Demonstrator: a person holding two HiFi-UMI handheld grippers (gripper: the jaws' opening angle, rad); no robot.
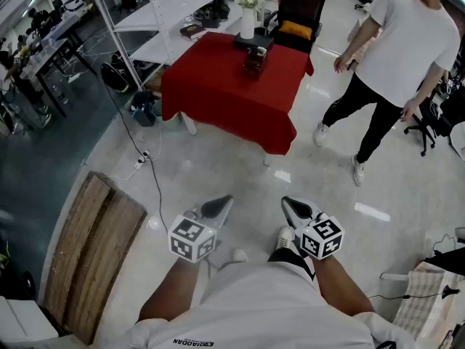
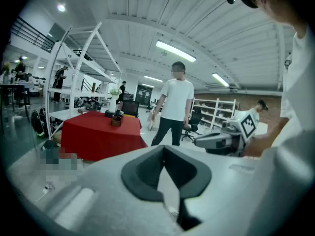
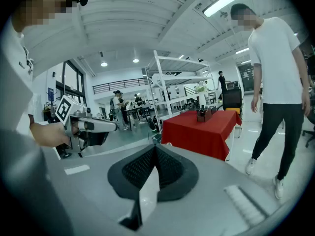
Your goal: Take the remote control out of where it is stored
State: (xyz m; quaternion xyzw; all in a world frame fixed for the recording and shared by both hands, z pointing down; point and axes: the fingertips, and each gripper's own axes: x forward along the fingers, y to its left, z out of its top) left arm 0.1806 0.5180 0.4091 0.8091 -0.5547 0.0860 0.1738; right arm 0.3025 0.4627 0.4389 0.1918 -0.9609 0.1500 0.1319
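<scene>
From where I stand, the person holds both tools low at the waist, well apart from the counter draped in a red cloth (image 1: 225,97) across the glossy pale floor (image 1: 218,173). The left gripper (image 1: 220,205) has its dark jaws pressed together with nothing between them, and the right gripper (image 1: 293,207) is closed and empty just the same.

On the far part of the counter sits a small dark box-like holder (image 1: 254,58), with a white vase of flowers (image 1: 248,20) just behind it. That holder is the likeliest store for the remote control, though at this range I cannot make out the remote itself.

I'd judge the remote a light, stiff plastic bar with smooth, rather slippery sides. It is not fragile, but it could easily squirt out of a pinch. The best hold would be across its narrow edges, near whichever end stands proud of the holder, then a straight lift. The holder looks light too, so it may rise with it unless the other jaws steady it.

A bystander in a white T-shirt and black trousers (image 1: 399,46) walks near the counter's right side
</scene>
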